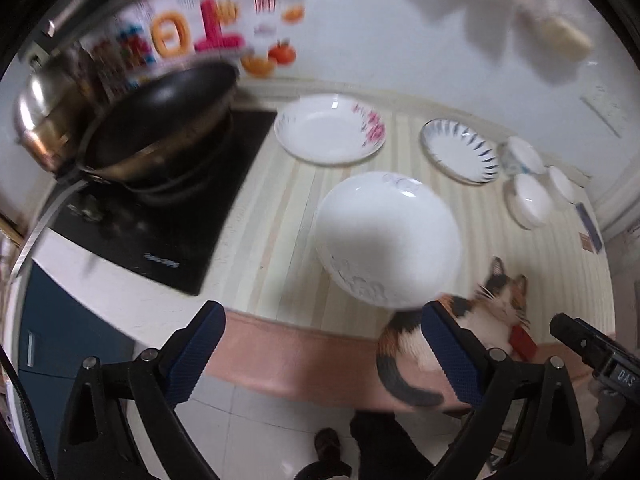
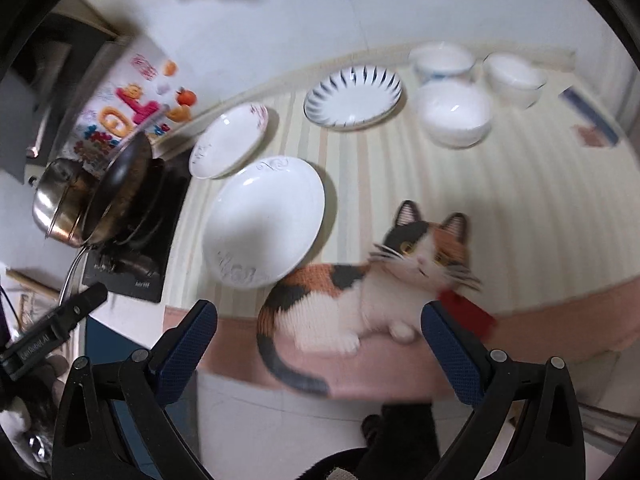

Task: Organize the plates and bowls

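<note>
A: How do the hand-held grippers stand?

B: Both the left hand-held gripper (image 1: pixel 322 342) and the right hand-held gripper (image 2: pixel 320 340) are spread wide and hold nothing, above the counter (image 2: pixel 520 200) edge.

A: And the dishes?

B: The large white plate (image 2: pixel 266 220) lies just ahead of both. Beyond it sit the pink-flowered plate (image 1: pixel 330 130) and the blue-striped plate (image 2: pixel 354 94), apart from each other. Three white bowls (image 2: pixel 454 114) cluster ahead to the right, near the striped plate. A black pan (image 1: pixel 160 120) is ahead-left.
</note>
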Demonstrator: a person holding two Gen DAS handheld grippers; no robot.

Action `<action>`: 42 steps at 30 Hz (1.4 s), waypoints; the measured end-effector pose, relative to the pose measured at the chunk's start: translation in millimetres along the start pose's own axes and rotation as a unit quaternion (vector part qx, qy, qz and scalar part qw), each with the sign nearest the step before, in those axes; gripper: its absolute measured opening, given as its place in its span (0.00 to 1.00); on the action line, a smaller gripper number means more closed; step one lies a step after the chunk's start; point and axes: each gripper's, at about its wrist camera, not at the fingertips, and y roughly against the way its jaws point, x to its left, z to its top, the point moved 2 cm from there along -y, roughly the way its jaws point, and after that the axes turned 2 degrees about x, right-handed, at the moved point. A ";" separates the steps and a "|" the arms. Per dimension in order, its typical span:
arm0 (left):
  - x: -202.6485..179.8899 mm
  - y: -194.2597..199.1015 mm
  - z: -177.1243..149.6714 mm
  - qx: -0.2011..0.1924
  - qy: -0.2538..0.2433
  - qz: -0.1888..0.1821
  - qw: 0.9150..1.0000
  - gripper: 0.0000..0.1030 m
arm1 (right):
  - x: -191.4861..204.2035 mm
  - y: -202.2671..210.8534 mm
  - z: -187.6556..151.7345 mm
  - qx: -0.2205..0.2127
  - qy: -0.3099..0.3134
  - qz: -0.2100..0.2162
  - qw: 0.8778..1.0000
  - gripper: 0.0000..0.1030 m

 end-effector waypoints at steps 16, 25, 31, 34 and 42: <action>-1.9 -188.1 75.3 0.155 0.030 -0.053 0.986 0.77 | -10.4 -216.9 114.7 0.153 -0.008 0.051 0.987 0.67; -7.7 -202.8 76.9 0.167 0.006 -0.049 0.985 0.53 | 16.1 -237.0 125.0 0.175 0.037 0.054 0.982 0.20; 2.2 -197.3 75.7 0.162 0.020 -0.043 0.986 0.40 | 13.2 -236.1 123.4 0.177 0.032 0.061 0.982 0.20; 1.1 -191.9 71.6 0.159 0.018 -0.046 0.986 0.38 | 4.3 -232.2 123.6 0.178 0.026 0.063 0.982 0.20; -35.3 -172.9 60.2 0.152 0.000 -0.065 0.986 0.38 | -28.2 -195.7 120.2 0.164 0.019 0.061 0.984 0.20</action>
